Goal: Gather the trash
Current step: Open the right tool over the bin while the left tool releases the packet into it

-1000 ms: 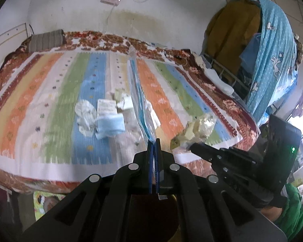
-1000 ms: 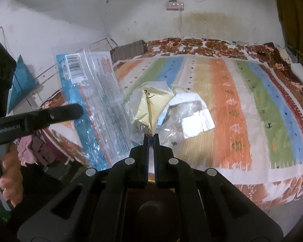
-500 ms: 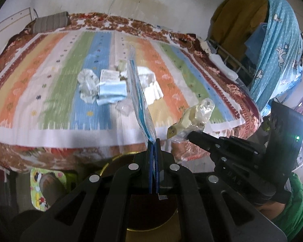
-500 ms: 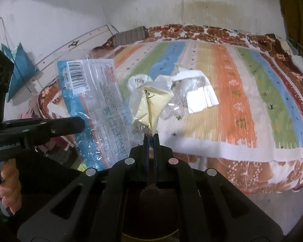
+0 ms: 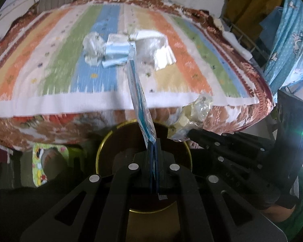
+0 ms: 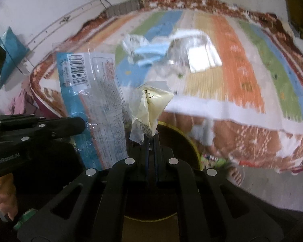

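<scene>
I see a flat clear-and-blue wrapper [image 6: 91,100] with a barcode standing upright beside a crumpled pale yellow wrapper [image 6: 151,104]. More loose plastic and tissue scraps [image 5: 129,48] lie on the striped bed.

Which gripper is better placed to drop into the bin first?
Left. Its gripper holds the blue wrapper over the bin centre; the right gripper's yellow wrapper sits nearer the rim.

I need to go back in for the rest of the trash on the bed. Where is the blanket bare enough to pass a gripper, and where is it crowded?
Bare: the blanket's orange and green stripes left of the trash pile, the stripes right of it, and the white front strip. Crowded: the pile mid-blanket, wrappers and a blue mask touching or overlapping.
</scene>
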The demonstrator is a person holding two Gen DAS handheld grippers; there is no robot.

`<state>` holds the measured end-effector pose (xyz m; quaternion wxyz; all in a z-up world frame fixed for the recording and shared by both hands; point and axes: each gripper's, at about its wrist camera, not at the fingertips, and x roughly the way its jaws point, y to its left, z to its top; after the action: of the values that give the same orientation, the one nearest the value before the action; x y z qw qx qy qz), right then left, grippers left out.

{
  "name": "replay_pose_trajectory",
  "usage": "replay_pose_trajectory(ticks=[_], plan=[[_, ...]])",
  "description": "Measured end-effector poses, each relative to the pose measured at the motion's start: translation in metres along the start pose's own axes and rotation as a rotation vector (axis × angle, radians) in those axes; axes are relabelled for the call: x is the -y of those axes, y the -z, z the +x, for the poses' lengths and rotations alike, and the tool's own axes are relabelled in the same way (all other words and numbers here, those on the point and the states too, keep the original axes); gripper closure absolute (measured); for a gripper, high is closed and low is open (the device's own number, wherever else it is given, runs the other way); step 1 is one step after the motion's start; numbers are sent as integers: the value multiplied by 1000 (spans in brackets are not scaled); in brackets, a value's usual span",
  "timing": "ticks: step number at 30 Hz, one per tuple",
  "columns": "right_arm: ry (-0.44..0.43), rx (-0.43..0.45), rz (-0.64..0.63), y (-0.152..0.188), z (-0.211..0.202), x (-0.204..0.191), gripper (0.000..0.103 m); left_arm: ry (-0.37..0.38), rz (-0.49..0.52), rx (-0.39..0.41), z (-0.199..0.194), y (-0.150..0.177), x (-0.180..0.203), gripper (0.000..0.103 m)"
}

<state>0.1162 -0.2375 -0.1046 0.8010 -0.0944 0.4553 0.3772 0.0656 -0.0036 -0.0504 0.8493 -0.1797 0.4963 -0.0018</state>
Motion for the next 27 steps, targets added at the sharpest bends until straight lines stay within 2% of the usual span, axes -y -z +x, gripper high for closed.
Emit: replay_pose_trajectory(ticks=[5, 14, 22, 27], plan=[[5, -62, 18, 8, 13, 2, 100, -18, -1, -52, 15, 8, 0, 102], [-11, -202, 70, 15, 42, 14, 100, -11, -62, -209, 54, 23, -8, 102], [-21, -319, 95, 18, 65, 21, 100, 19, -142, -292, 75, 30, -18, 102], [3, -376, 91, 23, 78, 21, 100, 20, -160, -332, 86, 37, -19, 102]])
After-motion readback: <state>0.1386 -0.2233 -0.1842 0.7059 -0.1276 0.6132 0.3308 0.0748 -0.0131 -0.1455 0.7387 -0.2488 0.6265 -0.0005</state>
